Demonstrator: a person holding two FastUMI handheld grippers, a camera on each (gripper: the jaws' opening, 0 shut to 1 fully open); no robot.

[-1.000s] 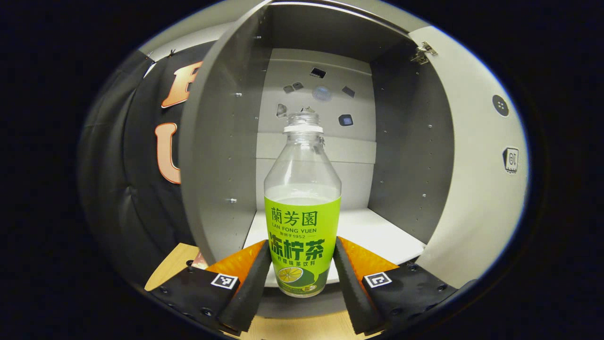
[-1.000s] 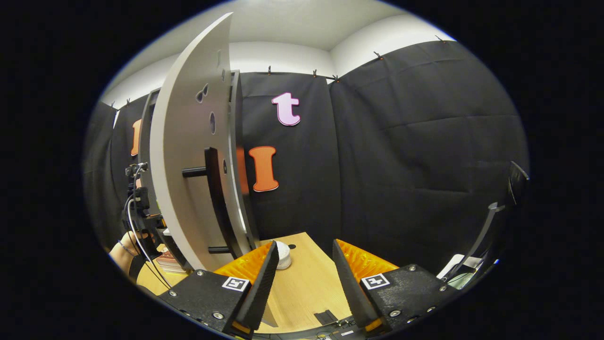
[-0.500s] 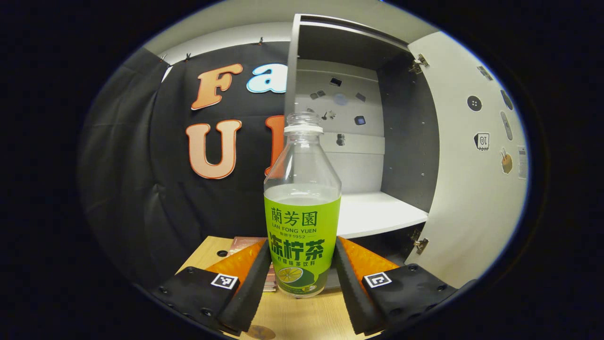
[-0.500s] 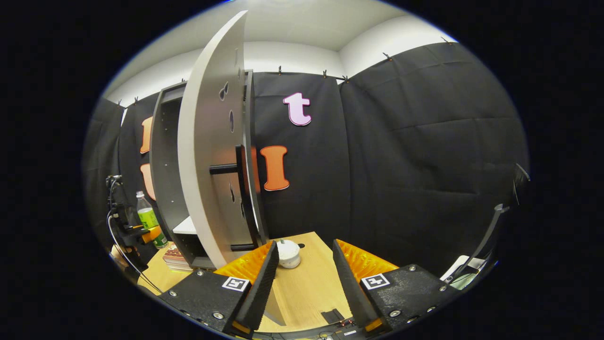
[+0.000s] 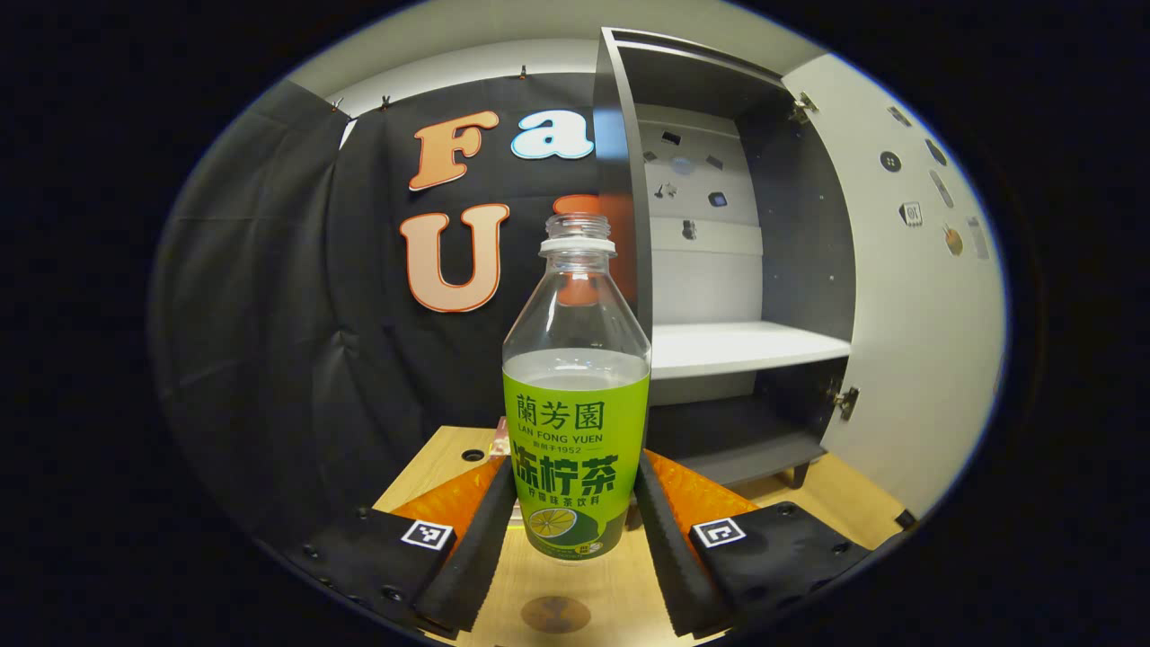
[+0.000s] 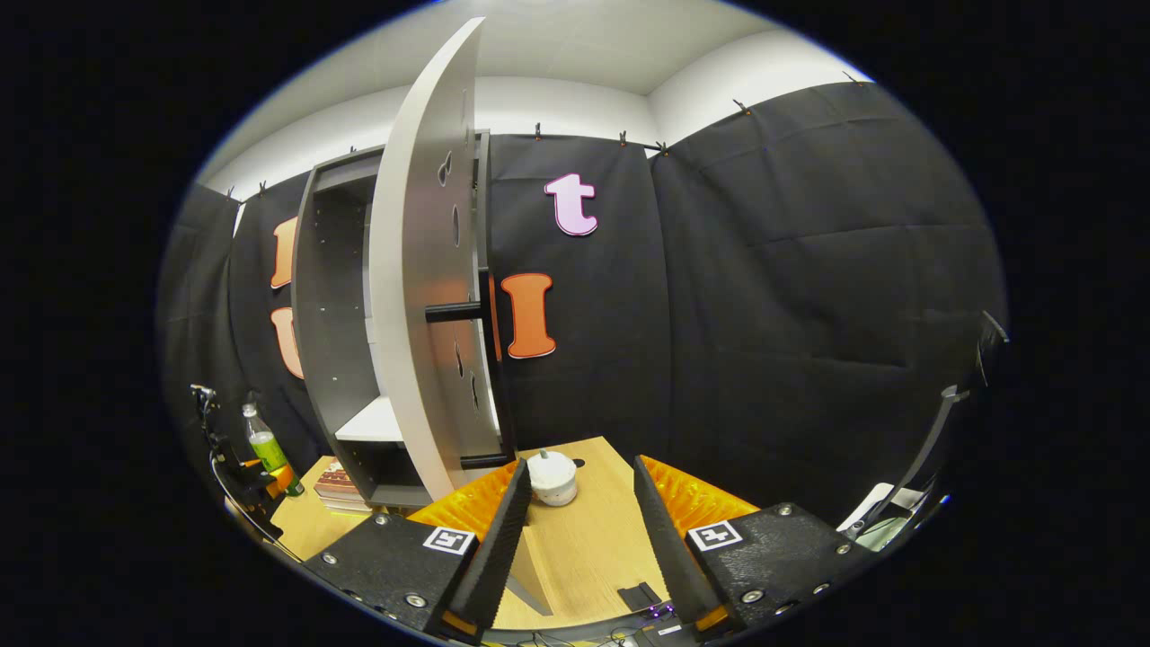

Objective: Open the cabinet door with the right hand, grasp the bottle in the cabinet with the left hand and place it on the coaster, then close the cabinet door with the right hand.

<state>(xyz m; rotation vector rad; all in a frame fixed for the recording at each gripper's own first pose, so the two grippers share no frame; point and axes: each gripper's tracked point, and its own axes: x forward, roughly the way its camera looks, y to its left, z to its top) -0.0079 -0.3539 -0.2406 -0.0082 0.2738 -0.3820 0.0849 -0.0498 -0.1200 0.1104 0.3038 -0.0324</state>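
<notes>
My left gripper (image 5: 575,481) is shut on a clear bottle (image 5: 575,359) with a green label and no cap, held upright above the wooden table (image 5: 809,499). A round brown coaster (image 5: 556,614) lies on the table just below and in front of the bottle's base. The grey cabinet (image 5: 791,270) stands to the right, its door (image 5: 907,296) swung wide and its white shelf (image 5: 746,346) bare. My right gripper (image 6: 580,476) is open and holds nothing, apart from the door (image 6: 422,288) and its dark bar handle (image 6: 467,310). Far left, the bottle (image 6: 263,440) sits in the left gripper (image 6: 265,474).
A small white lidded jar (image 6: 551,476) stands on the table (image 6: 575,548) just beyond my right fingers. A stack of books (image 6: 340,481) lies beside the cabinet's foot. A black cable clip (image 6: 640,595) lies near the table's front edge.
The left gripper has drawn the bottle out of the cabinet, leftwards and down over the table; the coaster has come into view. The right gripper has backed away from the door.
</notes>
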